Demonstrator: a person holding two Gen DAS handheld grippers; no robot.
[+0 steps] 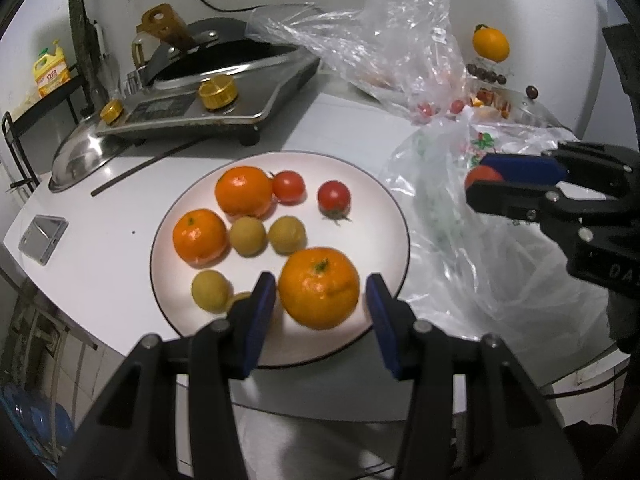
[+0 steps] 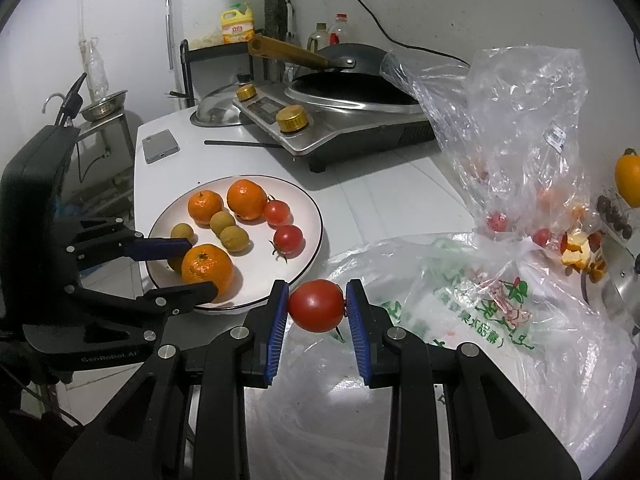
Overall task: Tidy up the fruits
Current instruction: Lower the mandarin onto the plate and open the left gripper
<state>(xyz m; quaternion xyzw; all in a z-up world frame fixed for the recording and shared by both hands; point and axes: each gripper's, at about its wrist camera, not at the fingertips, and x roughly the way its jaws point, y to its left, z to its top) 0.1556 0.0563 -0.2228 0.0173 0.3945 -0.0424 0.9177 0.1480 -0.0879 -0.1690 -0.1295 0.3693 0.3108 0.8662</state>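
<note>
A white plate (image 1: 372, 184) (image 2: 308, 208) holds three tangerines, two small tomatoes and several small yellow-brown fruits. My left gripper (image 1: 320, 292) (image 2: 196, 266) is open, its fingers on either side of the nearest tangerine (image 1: 319, 287) (image 2: 207, 268) without pressing it. My right gripper (image 2: 317, 306) (image 1: 480, 182) is shut on a red tomato (image 2: 317, 305) (image 1: 482, 176) and holds it above the plastic bags, just right of the plate's rim.
Crumpled clear plastic bags (image 2: 520, 152) (image 1: 460, 240) lie right of the plate with more tomatoes inside. A cooker with a wok (image 2: 340, 108) (image 1: 208, 84) and a steel lid (image 1: 80, 156) stand behind. A phone (image 2: 160, 146) lies at the left. An orange fruit (image 1: 490, 44) sits far right.
</note>
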